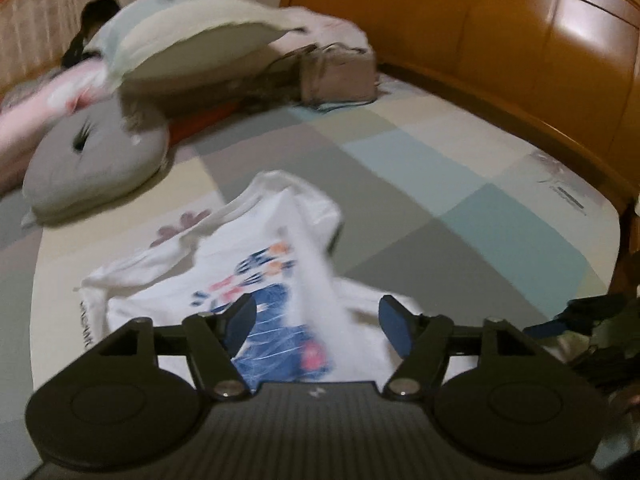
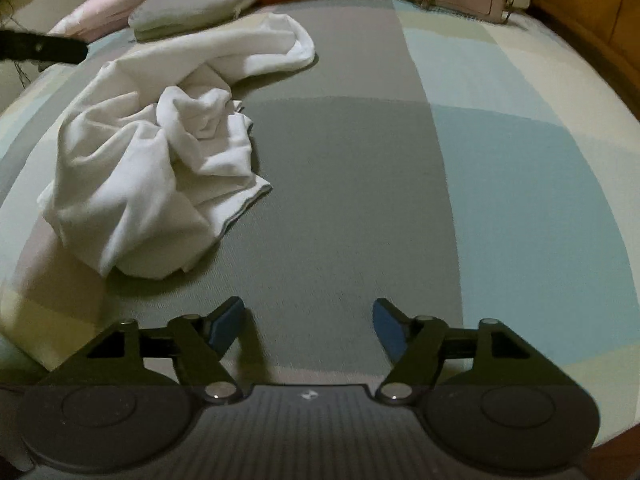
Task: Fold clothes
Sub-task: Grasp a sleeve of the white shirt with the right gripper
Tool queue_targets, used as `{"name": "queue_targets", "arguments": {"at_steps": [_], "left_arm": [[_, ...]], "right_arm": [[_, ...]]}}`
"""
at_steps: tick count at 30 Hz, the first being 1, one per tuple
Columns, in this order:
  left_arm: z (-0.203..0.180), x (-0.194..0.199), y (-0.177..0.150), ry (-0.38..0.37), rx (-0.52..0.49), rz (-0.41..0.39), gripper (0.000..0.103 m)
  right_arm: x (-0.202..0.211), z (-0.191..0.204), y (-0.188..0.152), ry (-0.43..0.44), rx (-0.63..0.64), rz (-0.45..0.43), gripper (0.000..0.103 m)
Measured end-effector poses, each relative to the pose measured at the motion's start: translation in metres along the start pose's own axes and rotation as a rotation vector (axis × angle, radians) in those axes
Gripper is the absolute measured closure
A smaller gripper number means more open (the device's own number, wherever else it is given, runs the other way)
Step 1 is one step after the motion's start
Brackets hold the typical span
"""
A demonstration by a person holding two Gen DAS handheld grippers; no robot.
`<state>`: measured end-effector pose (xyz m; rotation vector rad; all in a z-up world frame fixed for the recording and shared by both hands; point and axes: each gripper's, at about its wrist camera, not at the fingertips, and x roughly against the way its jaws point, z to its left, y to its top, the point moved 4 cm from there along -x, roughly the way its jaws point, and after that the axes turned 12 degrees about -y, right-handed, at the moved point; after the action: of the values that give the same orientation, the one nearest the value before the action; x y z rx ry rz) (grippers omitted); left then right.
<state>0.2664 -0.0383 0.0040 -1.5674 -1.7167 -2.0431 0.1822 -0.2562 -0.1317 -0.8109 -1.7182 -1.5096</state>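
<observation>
— White T-shirt point(image 1: 256, 280) lying crumpled on the patchwork bedspread point(image 1: 460, 208), left of centre; nothing folded yet.
— Left gripper point(image 1: 318, 326)?
— Hovering over the printed front, jaws parted, gripping nothing.
— Right gripper point(image 2: 308, 326)?
— Gaping too, over bare bedspread, well right of the heap.
— Remaining?
— Spreading flat, then folding everything.

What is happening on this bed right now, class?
A person is working with two grippers on a bed with a pastel patchwork sheet. The left hand-held gripper hangs open above a crumpled white T-shirt with a blue and orange print; no pad presses on the cloth. The right hand-held gripper is open over bare sheet, beside the same shirt, which shows only white from that side. Nothing is folded yet. A grey cushion lies behind.
</observation>
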Motion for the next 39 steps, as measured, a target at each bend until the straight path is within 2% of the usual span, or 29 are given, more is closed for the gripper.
{"name": "queue_targets", "arguments": {"at_steps": [2, 4, 6, 7, 9, 12, 17, 20, 26, 28, 34, 39], "left_arm": [[-0.022, -0.005, 0.001, -0.033, -0.039, -0.009, 0.033], [-0.040, -0.014, -0.001, -0.102, -0.059, -0.004, 0.032], [-0.050, -0.030, -0.006, -0.159, -0.041, 0.034, 0.032], [-0.050, -0.039, -0.010, -0.163, -0.025, 0.055, 0.032], [-0.041, -0.052, -0.019, -0.136, 0.014, 0.088, 0.032], [-0.017, -0.063, -0.037, -0.038, 0.071, 0.118, 0.032], [0.019, -0.050, -0.062, 0.077, 0.153, 0.104, 0.031], [0.021, -0.029, -0.067, 0.051, 0.190, 0.049, 0.032], [-0.004, -0.006, -0.074, 0.073, 0.084, 0.005, 0.024], [-0.007, -0.003, -0.076, 0.088, 0.072, -0.006, 0.024], [0.005, 0.000, -0.084, 0.136, 0.108, -0.018, 0.023], [0.009, -0.003, -0.085, 0.105, 0.120, -0.036, 0.022]], "right_arm": [[0.005, -0.001, -0.005, -0.005, -0.003, -0.005, 0.024], [0.008, -0.006, -0.009, 0.010, -0.025, -0.002, 0.023], [0.011, -0.012, -0.013, 0.017, -0.044, 0.000, 0.023], [0.013, -0.015, -0.014, 0.015, -0.051, -0.002, 0.023], [0.017, -0.020, -0.015, 0.010, -0.063, -0.010, 0.023], [0.024, -0.025, -0.015, 0.009, -0.070, -0.026, 0.023], [0.027, -0.027, 0.001, 0.023, -0.049, -0.052, 0.023], [0.028, -0.017, 0.024, 0.049, -0.023, -0.074, 0.023], [0.017, 0.027, 0.083, 0.103, 0.056, -0.143, 0.020], [0.002, 0.042, 0.095, 0.115, 0.081, -0.127, 0.020], [-0.024, 0.055, 0.108, 0.002, 0.090, -0.129, 0.020], [-0.019, 0.057, 0.103, 0.096, 0.098, -0.123, 0.020]]}}
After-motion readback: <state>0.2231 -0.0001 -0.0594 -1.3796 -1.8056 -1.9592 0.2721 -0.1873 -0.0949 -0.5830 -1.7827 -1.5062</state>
